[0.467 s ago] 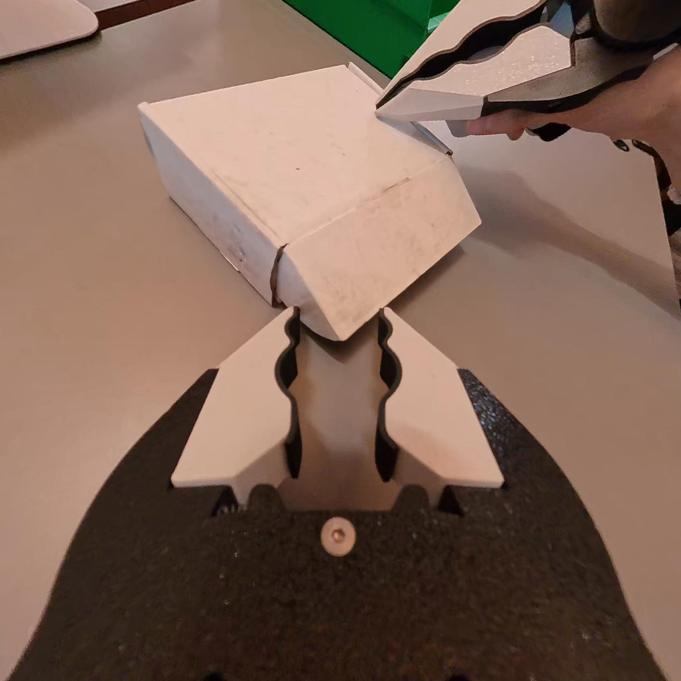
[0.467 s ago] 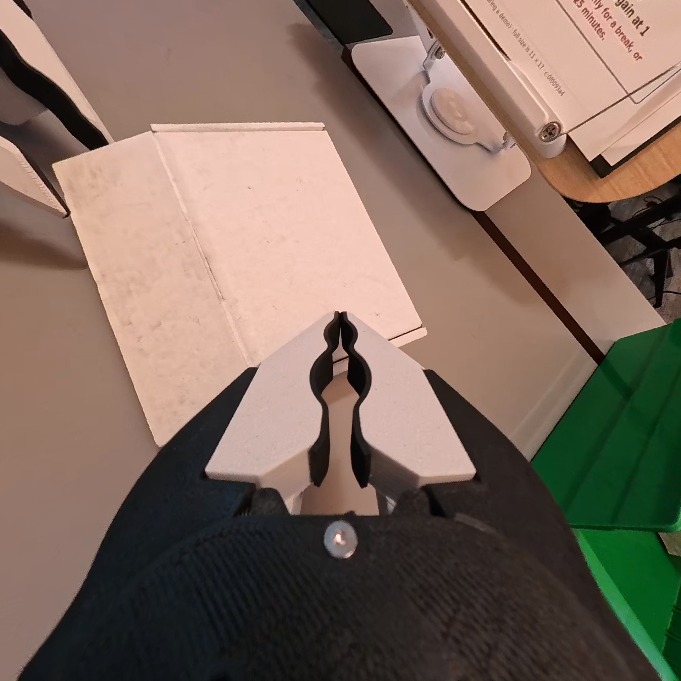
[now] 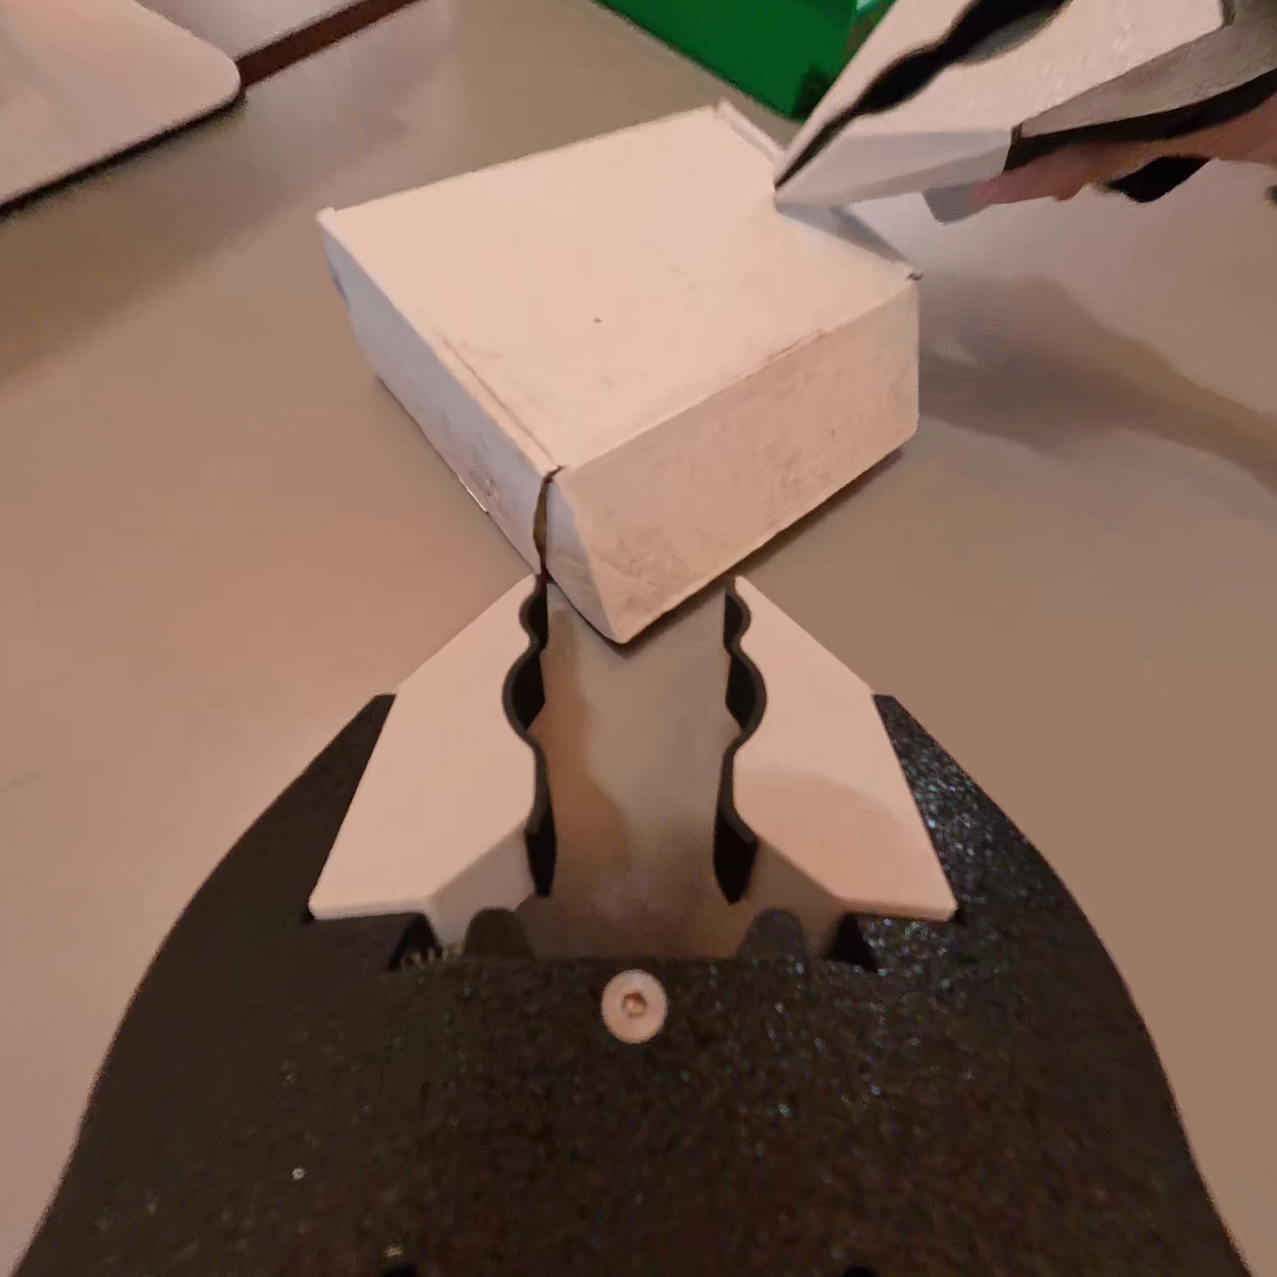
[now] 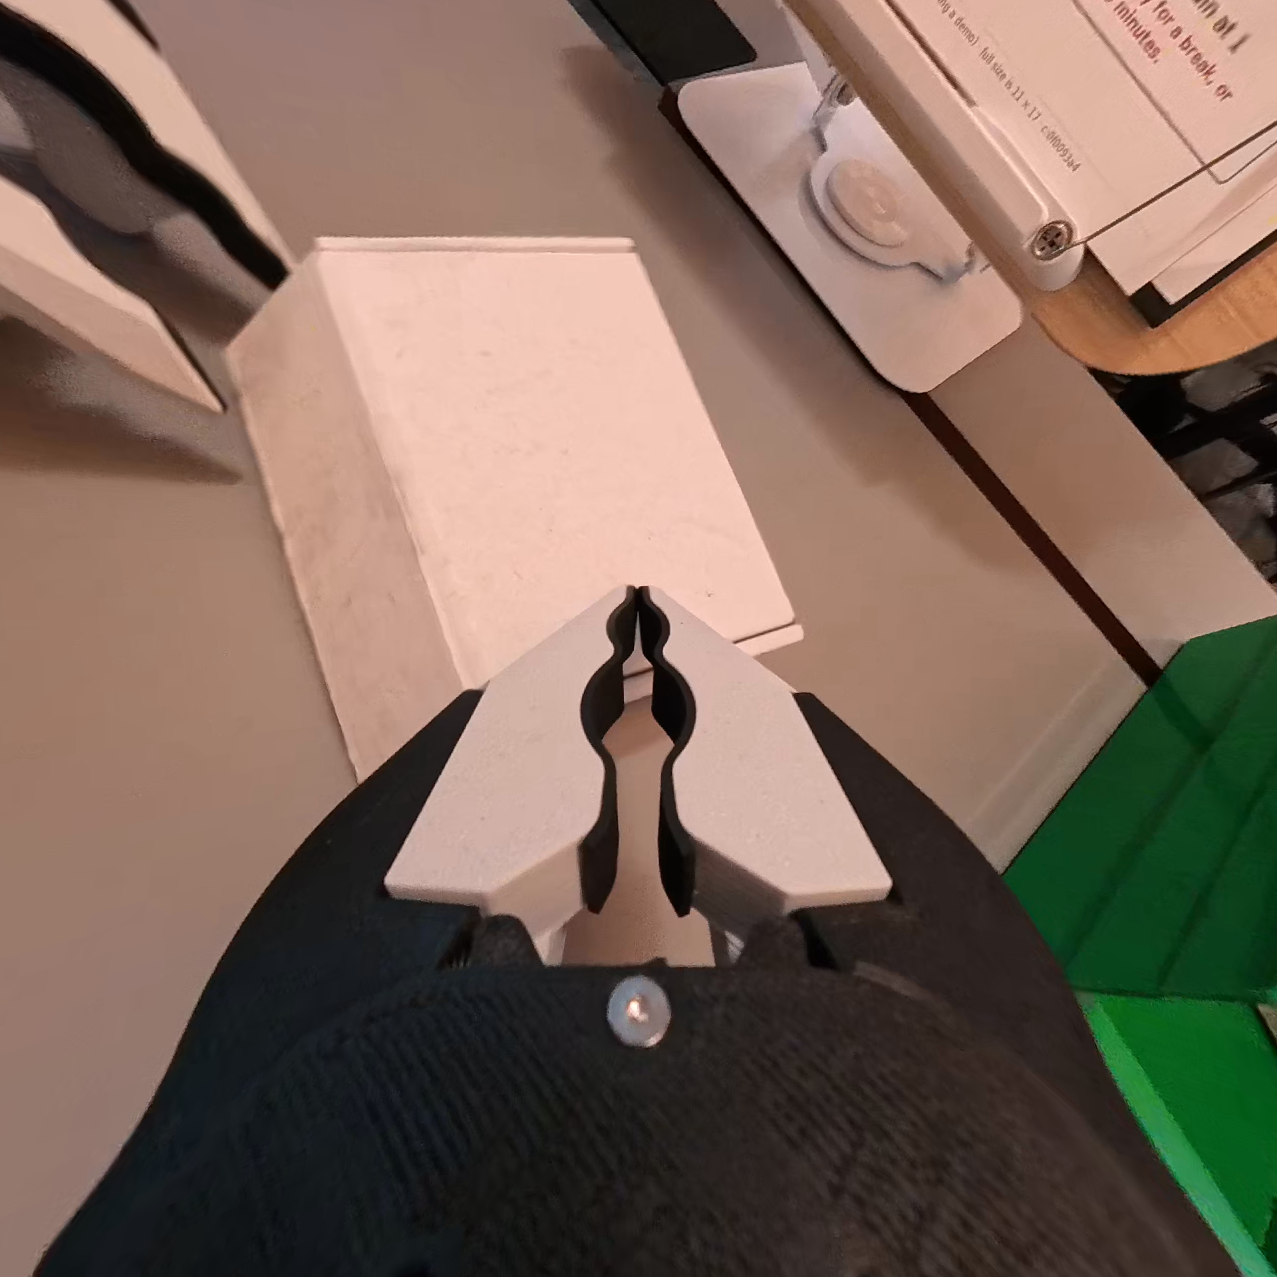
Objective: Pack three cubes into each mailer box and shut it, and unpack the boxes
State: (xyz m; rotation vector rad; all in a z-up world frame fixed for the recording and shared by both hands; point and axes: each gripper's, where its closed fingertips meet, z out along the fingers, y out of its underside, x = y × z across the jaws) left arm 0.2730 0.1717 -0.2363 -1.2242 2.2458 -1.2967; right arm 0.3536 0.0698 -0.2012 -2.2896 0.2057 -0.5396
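A white mailer box (image 3: 622, 325) lies shut on the grey table, its front flap folded down over the near side. My left gripper (image 3: 634, 594) is open, with the box's near corner between its fingertips. My right gripper (image 3: 795, 173) is shut and its tip rests on the lid's far right corner. In the right wrist view the shut right gripper (image 4: 637, 591) sits over the lid of the box (image 4: 525, 428) near its edge. The left gripper (image 4: 242, 332) is at the box's far left corner. No cubes are in view.
A green bin (image 3: 746, 48) stands behind the box and shows at the right in the right wrist view (image 4: 1175, 795). A white stand base (image 4: 850, 207) sits at the table's edge, also at the far left (image 3: 103, 90). Printed sheets (image 4: 1105, 103) lie on a wooden top beyond.
The box's front flap has folded down closer against the near side. The right gripper has stayed pressed on the lid's corner. The left gripper has opened a bit wider around the near corner.
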